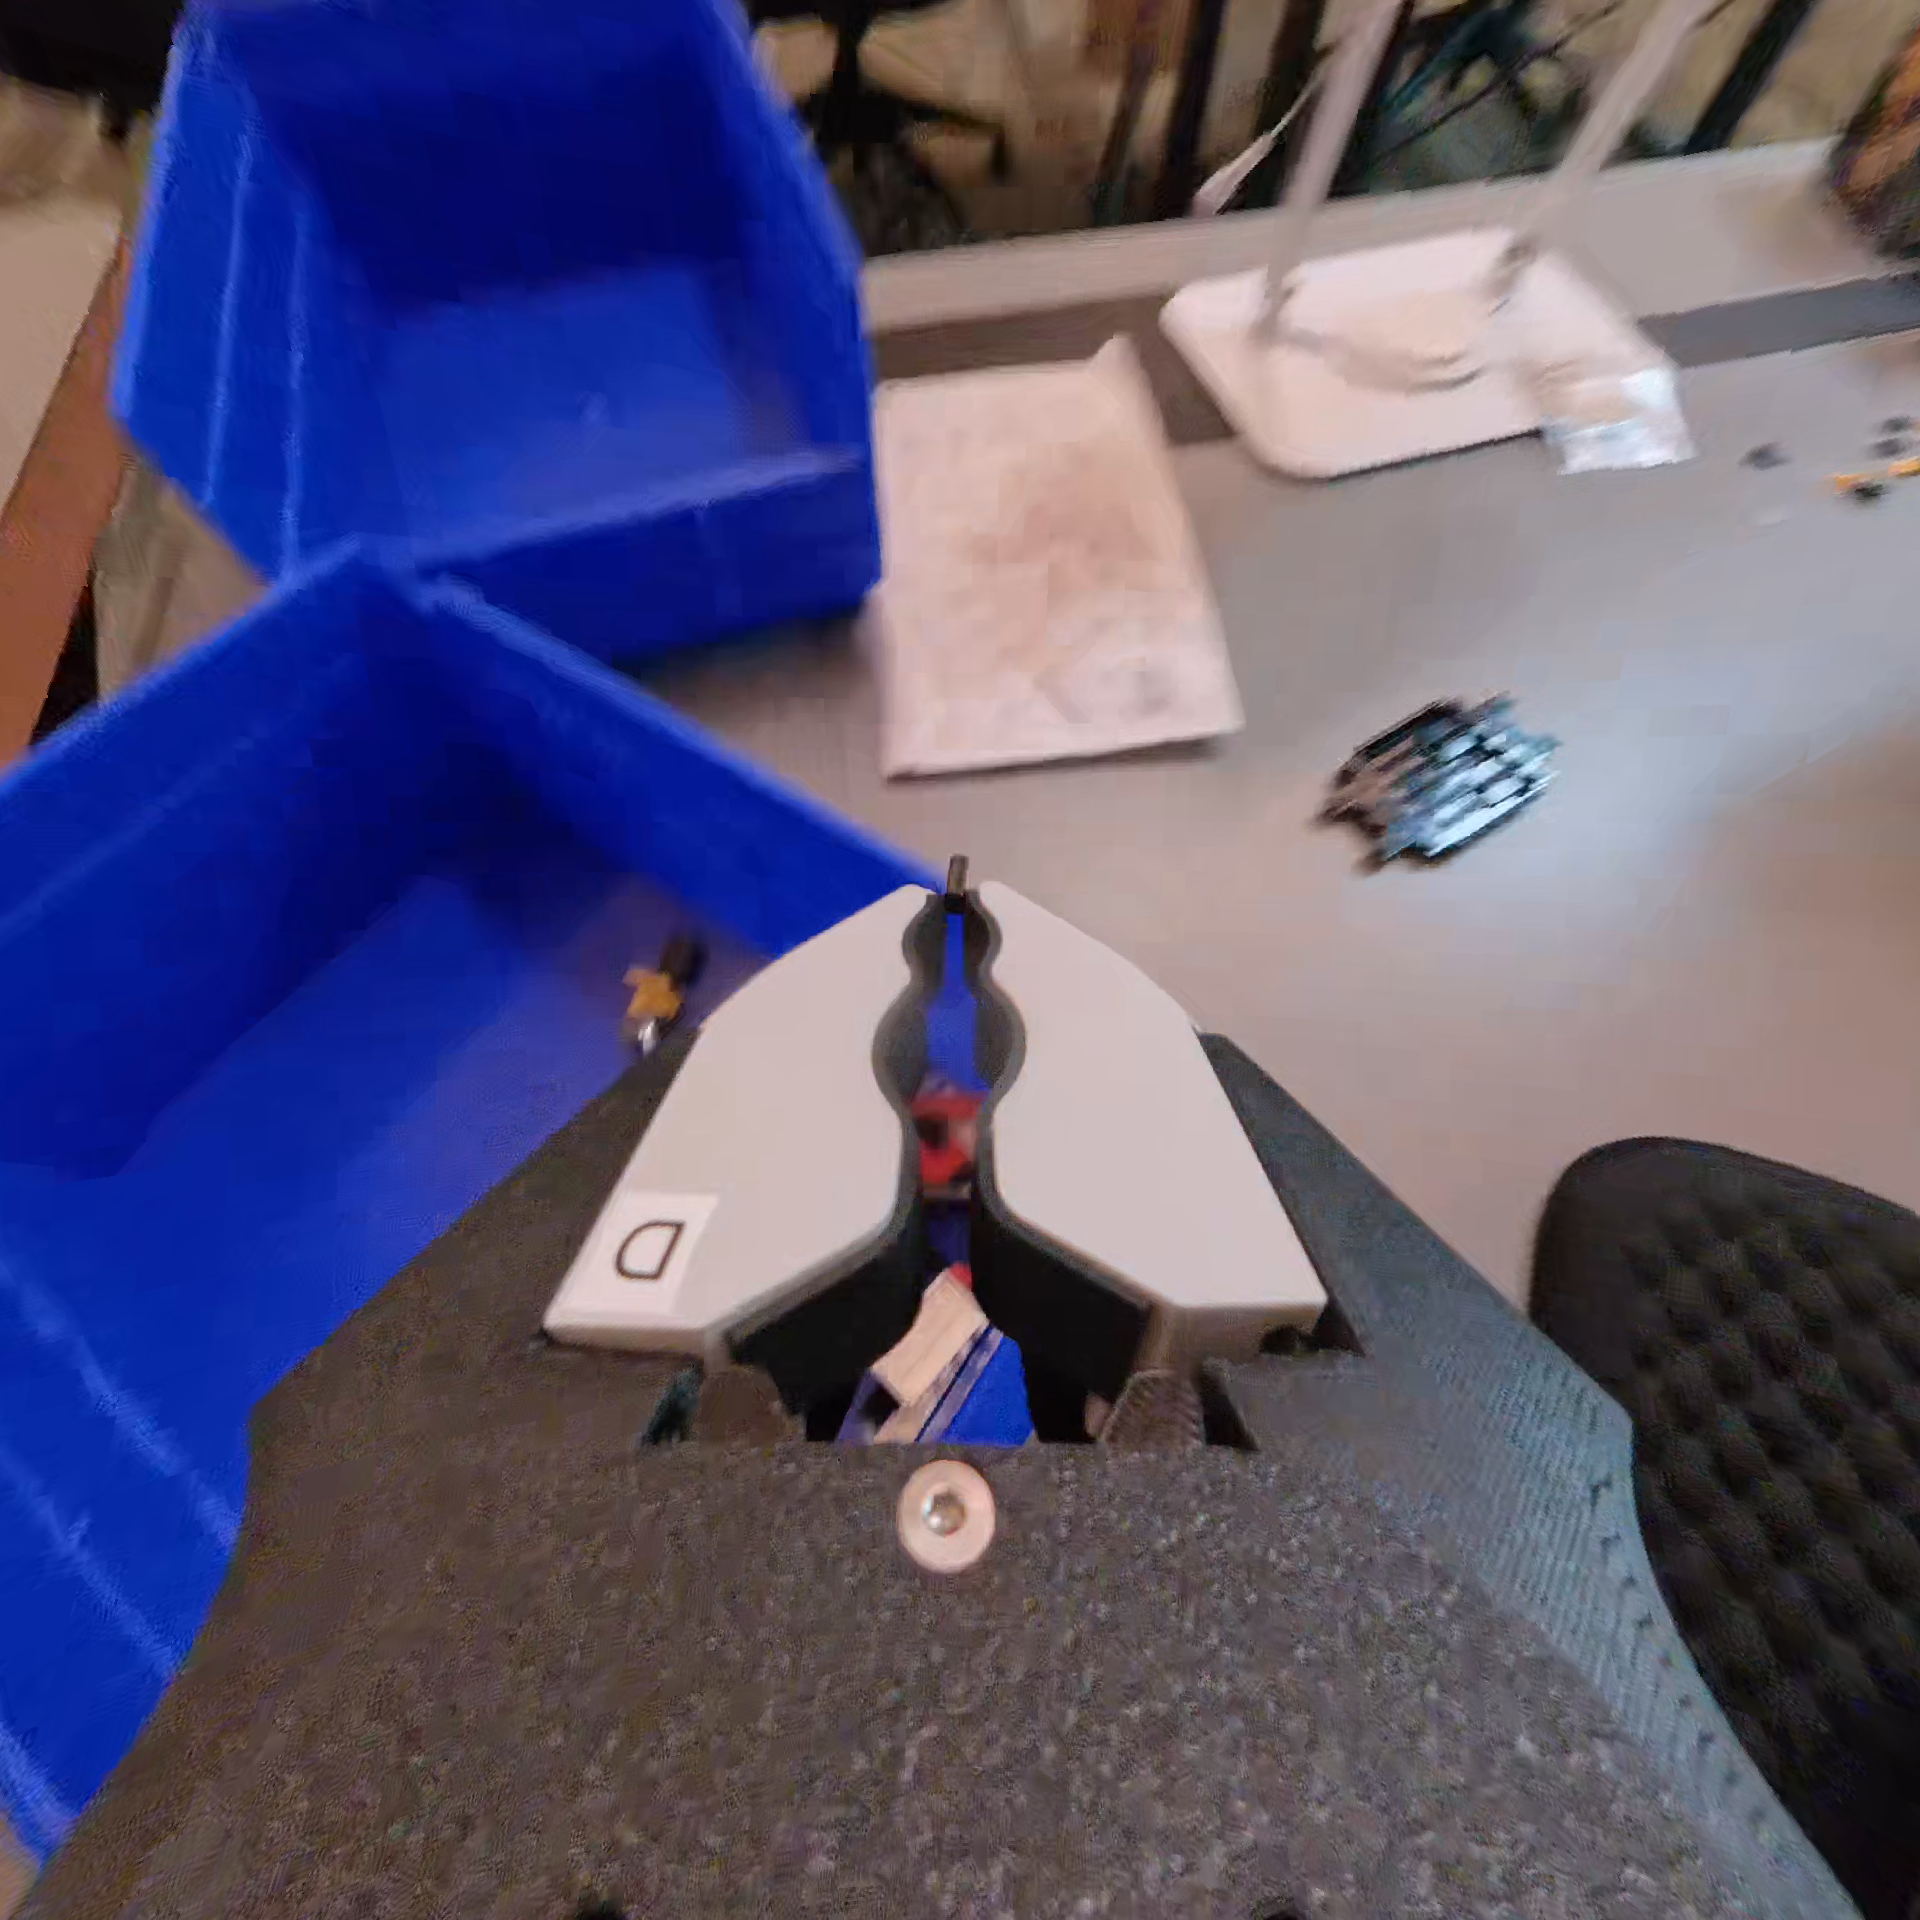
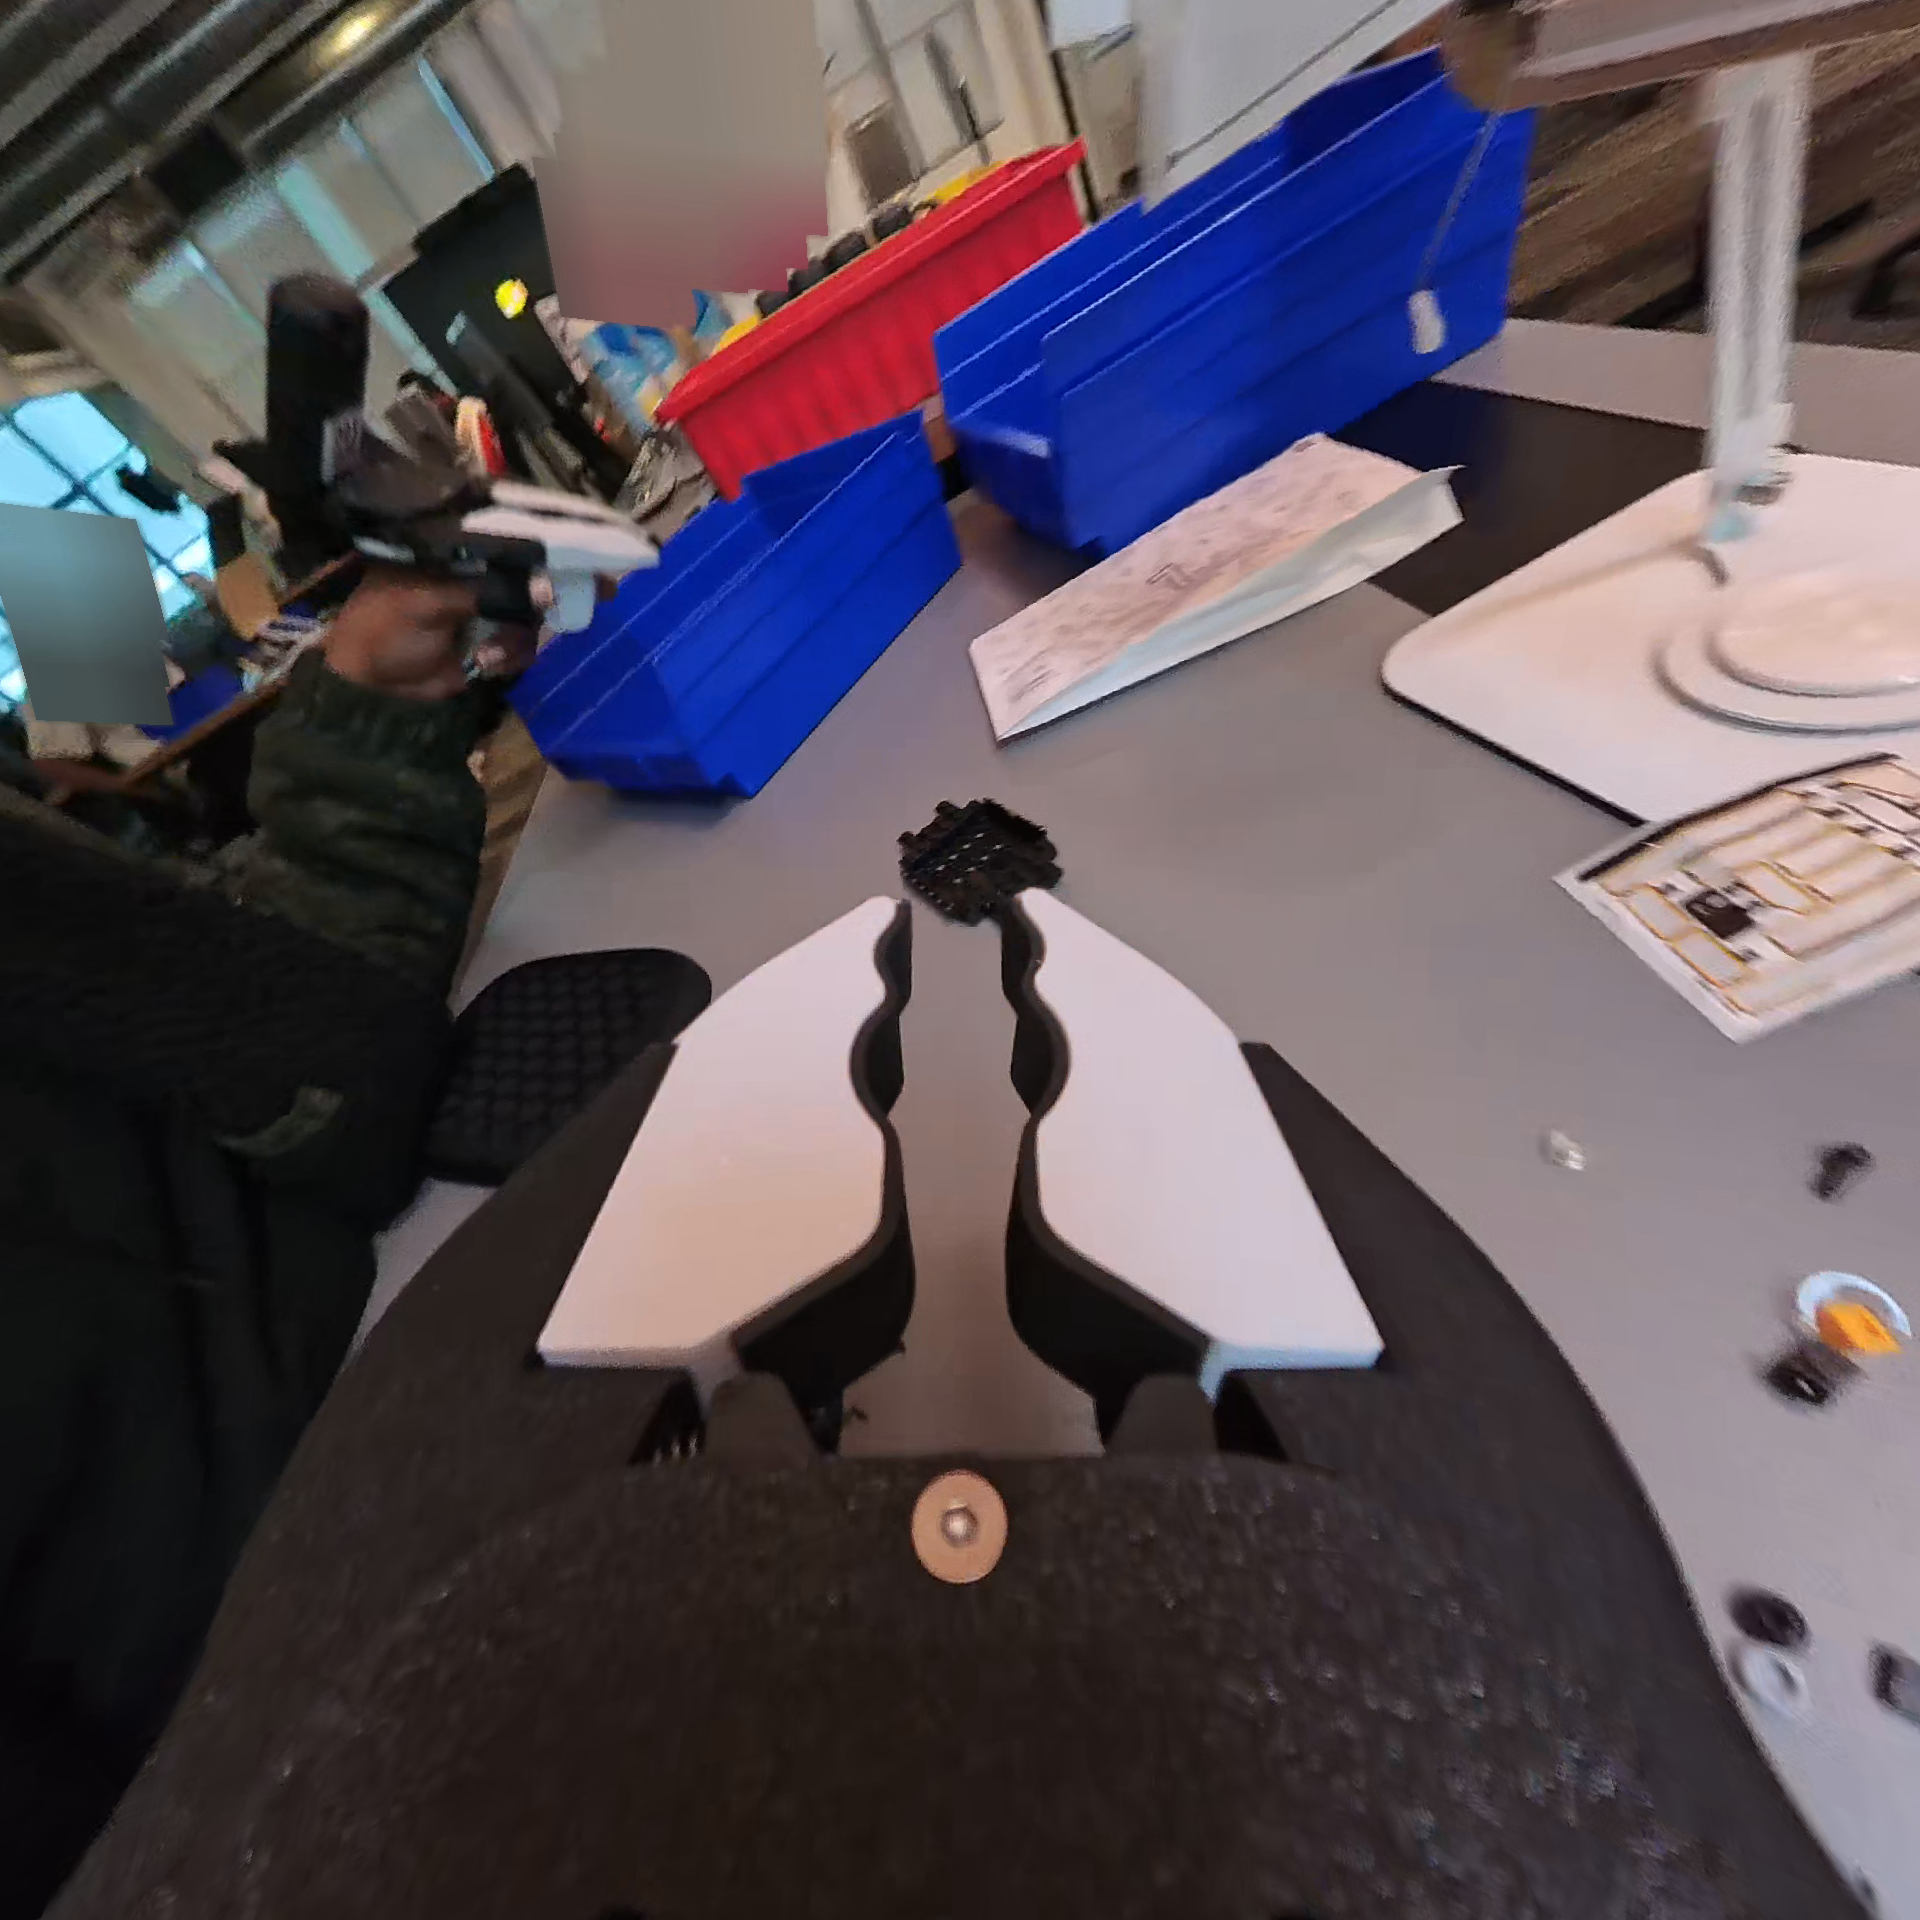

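Observation:
My left gripper (image 1: 956, 896) is shut on a small black peg (image 1: 956, 878) that sticks out past its fingertips. It hovers over the right rim of the near blue bin (image 1: 312, 831). A small yellow and black part (image 1: 660, 987) lies in that bin. In the right wrist view a hand holds the left gripper (image 2: 582, 551) up beside the near blue bin (image 2: 748, 623). My right gripper (image 2: 961, 909) is open with nothing between its pads. A flat black studded assembly (image 2: 977, 857) lies on the grey table just beyond its tips; it also shows in the left wrist view (image 1: 1444, 795).
A second blue bin (image 1: 468, 312) stands behind the first, with a red bin (image 2: 883, 312) beyond. A white paper bag (image 2: 1195, 592), a white lamp base (image 2: 1662, 644), a printed sheet (image 2: 1766, 894) and several small loose parts (image 2: 1839, 1330) lie on the table. A black mesh chair (image 2: 561, 1039) is at the table's near edge. Some 40 cm of space lies between my two pairs of fingers. From my right tips it is roughly 20 cm to the flat black studded assembly (image 2: 977, 857); from my left, 25 cm. It is also in sight in the left wrist view (image 1: 1473, 758).

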`<state>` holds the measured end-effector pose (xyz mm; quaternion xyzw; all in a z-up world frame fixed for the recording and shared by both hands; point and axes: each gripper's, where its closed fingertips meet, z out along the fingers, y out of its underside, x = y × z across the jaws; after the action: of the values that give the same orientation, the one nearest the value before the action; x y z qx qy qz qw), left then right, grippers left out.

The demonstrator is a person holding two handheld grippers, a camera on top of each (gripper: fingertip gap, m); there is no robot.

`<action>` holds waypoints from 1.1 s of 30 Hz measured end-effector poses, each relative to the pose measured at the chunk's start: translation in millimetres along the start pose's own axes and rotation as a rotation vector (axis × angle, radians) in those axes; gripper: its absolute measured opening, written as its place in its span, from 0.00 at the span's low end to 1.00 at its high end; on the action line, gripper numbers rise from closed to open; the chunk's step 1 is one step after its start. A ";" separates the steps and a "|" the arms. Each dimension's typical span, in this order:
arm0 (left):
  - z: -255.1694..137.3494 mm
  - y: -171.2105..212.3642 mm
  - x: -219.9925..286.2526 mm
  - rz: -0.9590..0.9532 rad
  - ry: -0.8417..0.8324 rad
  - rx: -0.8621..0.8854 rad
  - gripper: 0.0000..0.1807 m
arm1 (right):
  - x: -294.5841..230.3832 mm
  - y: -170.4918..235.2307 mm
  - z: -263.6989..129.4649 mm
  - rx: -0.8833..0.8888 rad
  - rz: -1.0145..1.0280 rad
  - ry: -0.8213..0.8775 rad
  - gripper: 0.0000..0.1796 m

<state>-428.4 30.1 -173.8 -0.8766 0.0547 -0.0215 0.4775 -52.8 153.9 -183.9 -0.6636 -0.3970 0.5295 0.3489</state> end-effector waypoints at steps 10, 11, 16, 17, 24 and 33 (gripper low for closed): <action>12.9 45.4 -8.0 -0.075 0.052 -0.160 0.25 | 4.3 9.6 -2.8 -0.028 -0.024 0.029 0.09; 12.7 44.8 -4.0 -0.068 0.076 -0.153 0.27 | 3.9 11.2 -2.3 -0.037 -0.033 0.032 0.09; 14.7 43.7 30.0 -0.030 0.217 -0.126 0.30 | 4.7 10.1 -4.5 -0.033 -0.041 0.037 0.09; 19.2 48.0 37.1 -0.019 0.230 -0.146 0.31 | 5.3 9.4 -5.0 -0.029 -0.038 0.039 0.09; 48.2 53.2 48.4 0.083 0.100 -0.186 0.21 | 4.5 9.8 -7.5 -0.033 -0.053 0.050 0.09; 56.7 46.5 116.4 0.159 0.190 -0.177 0.20 | 23.5 9.0 -18.5 -0.059 -0.082 0.163 0.09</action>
<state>-311.2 38.9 -245.4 -0.9022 0.1706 -0.0615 0.3914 -30.3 170.2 -198.3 -0.6974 -0.4096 0.4473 0.3819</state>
